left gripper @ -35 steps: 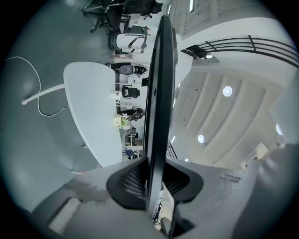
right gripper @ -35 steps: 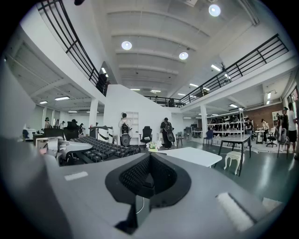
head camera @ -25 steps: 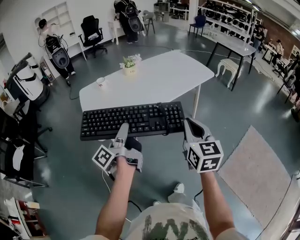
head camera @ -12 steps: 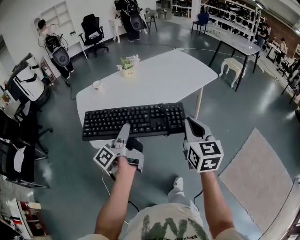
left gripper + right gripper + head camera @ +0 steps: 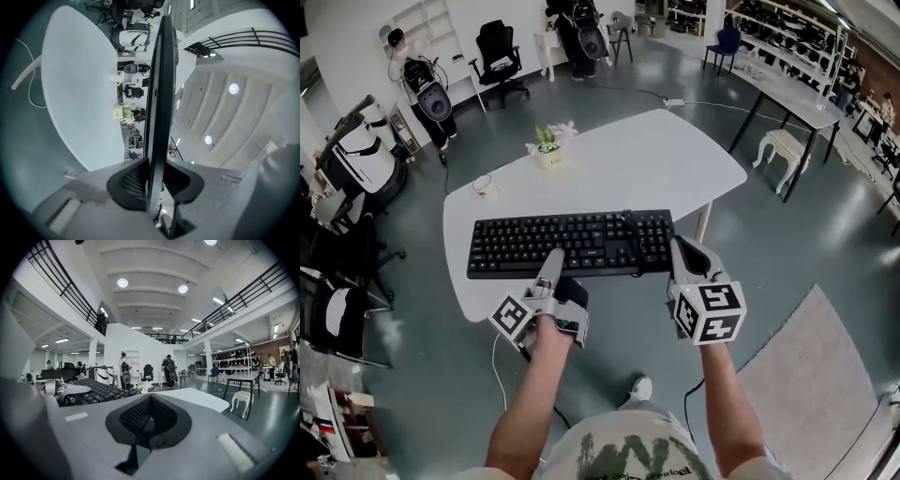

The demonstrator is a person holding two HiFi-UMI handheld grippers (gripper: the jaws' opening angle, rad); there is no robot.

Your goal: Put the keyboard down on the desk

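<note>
**Head view:** The black keyboard (image 5: 572, 244) is in the middle of the frame, over the near part of the white desk (image 5: 628, 159). The left gripper (image 5: 551, 261) holds the keyboard's near long edge, a bit left of the middle. The right gripper (image 5: 682, 251) is just beside the keyboard's right end. I cannot tell if it touches. A small plant (image 5: 547, 148) and a cup (image 5: 484, 185) stand higher up on the desk, well apart from the keyboard.

**Left gripper view:** This view is turned on its side. The keyboard (image 5: 159, 93) looks like a thin dark board running up the middle. The 2 jaws of the left gripper (image 5: 154, 177) are narrow and squeeze it from both sides. The desk (image 5: 75, 84) is at the left, with a gap between it and the keyboard.

**Right gripper view:** The 2 jaws of the right gripper (image 5: 149, 416) are pressed together with nothing between them. The keyboard (image 5: 96, 390) shows at the middle left, and the desk (image 5: 197, 398) lies ahead.

I think the keyboard is being held over the desk and is not down yet. The next move needs a slow, flat drop until it rests on the desk. Then the left jaws can let go.
</note>
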